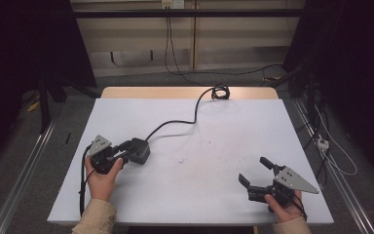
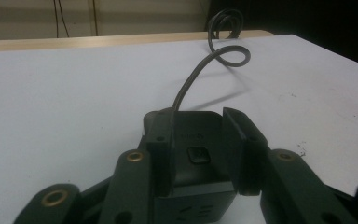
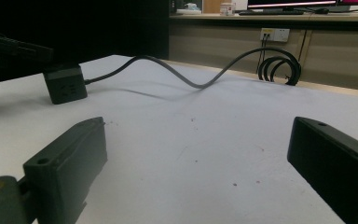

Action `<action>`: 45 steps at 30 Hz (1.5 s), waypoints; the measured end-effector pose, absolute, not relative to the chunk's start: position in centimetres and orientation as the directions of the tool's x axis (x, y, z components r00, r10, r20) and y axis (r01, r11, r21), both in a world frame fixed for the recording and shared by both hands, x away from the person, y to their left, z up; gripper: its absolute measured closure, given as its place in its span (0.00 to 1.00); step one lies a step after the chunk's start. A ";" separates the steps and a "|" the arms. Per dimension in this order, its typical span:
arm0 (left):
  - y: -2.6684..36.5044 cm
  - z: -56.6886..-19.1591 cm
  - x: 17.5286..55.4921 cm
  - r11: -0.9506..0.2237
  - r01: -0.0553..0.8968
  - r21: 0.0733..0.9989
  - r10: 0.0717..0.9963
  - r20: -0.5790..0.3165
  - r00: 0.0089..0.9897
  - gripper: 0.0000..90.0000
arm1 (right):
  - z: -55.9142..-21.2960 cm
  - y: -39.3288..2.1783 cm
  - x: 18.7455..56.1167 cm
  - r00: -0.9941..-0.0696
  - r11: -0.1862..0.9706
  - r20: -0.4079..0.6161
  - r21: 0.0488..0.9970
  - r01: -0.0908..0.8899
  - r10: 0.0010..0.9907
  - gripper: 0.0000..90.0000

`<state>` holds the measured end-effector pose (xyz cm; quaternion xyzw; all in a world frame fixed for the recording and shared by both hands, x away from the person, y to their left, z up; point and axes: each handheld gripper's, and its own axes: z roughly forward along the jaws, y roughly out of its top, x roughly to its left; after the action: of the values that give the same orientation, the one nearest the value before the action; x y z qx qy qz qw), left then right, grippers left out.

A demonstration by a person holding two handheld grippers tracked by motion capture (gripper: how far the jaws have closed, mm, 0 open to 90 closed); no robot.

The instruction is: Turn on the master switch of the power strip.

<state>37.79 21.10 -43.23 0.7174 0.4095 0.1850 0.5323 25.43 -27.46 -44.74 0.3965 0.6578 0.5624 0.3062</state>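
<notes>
A black power cube (image 1: 140, 149) with a button on top lies on the white table (image 1: 199, 195) at the left. Its black cable (image 1: 175, 123) runs back to a coil (image 1: 220, 91) at the far edge. My left gripper (image 1: 130, 150) has one jaw on each side of the cube (image 2: 198, 135); the right jaw stands a sliver off its side, so the gripper (image 2: 198, 116) is open around it. My right gripper (image 1: 254, 169) rests at the front right, jaws wide open with nothing between them (image 3: 196, 126). From there the cube (image 3: 65, 84) sits far off at the left.
A wooden strip (image 1: 126, 92) edges the table's far side. Metal rails (image 1: 24, 165) run along the floor on both sides, and loose cables (image 1: 331, 151) lie on the floor at the right. A wall with sockets (image 3: 272, 34) stands behind the table.
</notes>
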 end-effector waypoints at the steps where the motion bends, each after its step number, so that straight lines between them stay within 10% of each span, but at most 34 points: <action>1: 21.1 -43.2 37.8 -0.096 0.392 0.915 0.785 -0.173 0.595 0.69 | -44.7 -27.5 25.4 -0.498 0.054 0.042 0.983 0.177 0.866 0.04; 20: 20.8 -42.5 37.9 -0.080 0.408 0.909 0.766 -0.206 0.609 0.28 | -44.7 -27.8 25.0 -0.492 0.049 0.044 0.983 0.175 0.869 0.04; 45: 21.3 -41.9 37.0 -0.118 0.393 0.912 0.733 -0.187 0.655 0.15 | -44.7 -27.7 25.1 -0.497 0.050 0.044 0.983 0.175 0.866 0.04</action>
<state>37.00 21.28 -41.88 0.7310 0.3848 0.1571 0.5412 25.07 -27.74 -44.66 0.3966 0.6565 0.5636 0.3067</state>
